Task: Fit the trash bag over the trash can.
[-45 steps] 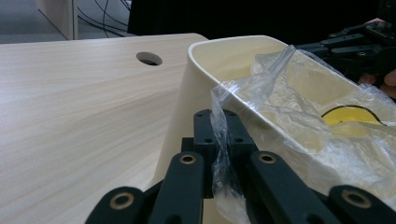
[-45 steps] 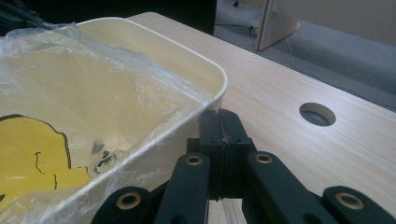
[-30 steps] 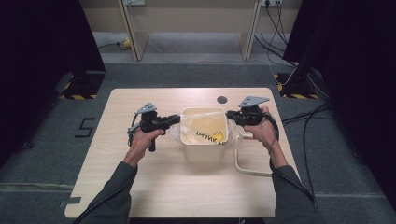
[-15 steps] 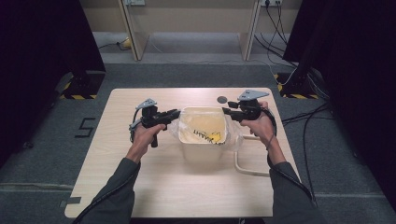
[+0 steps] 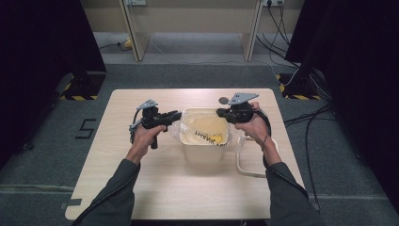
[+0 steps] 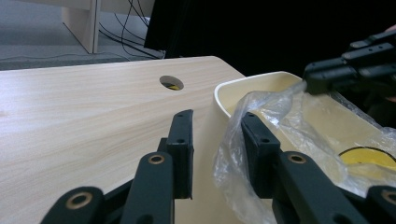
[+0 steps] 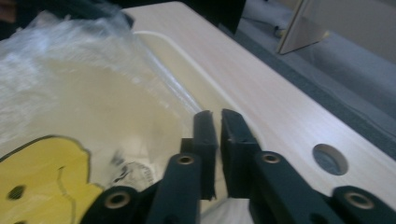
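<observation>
— Where was the plastic bag [image 5: 205, 132]?
— Inside the cream bin [image 5: 203, 151] mid-table.
— And the claws?
— The right gripper [image 7: 215, 122] had just closed, pinching the bag's edge. The left gripper [image 6: 219, 140] stood part open, film draped over one jaw.

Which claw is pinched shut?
The right claw, pinching the plastic bag. The left claw has just been opening, the bag's edge between its jaws.

Even overhead light, blurred foregrounds
</observation>
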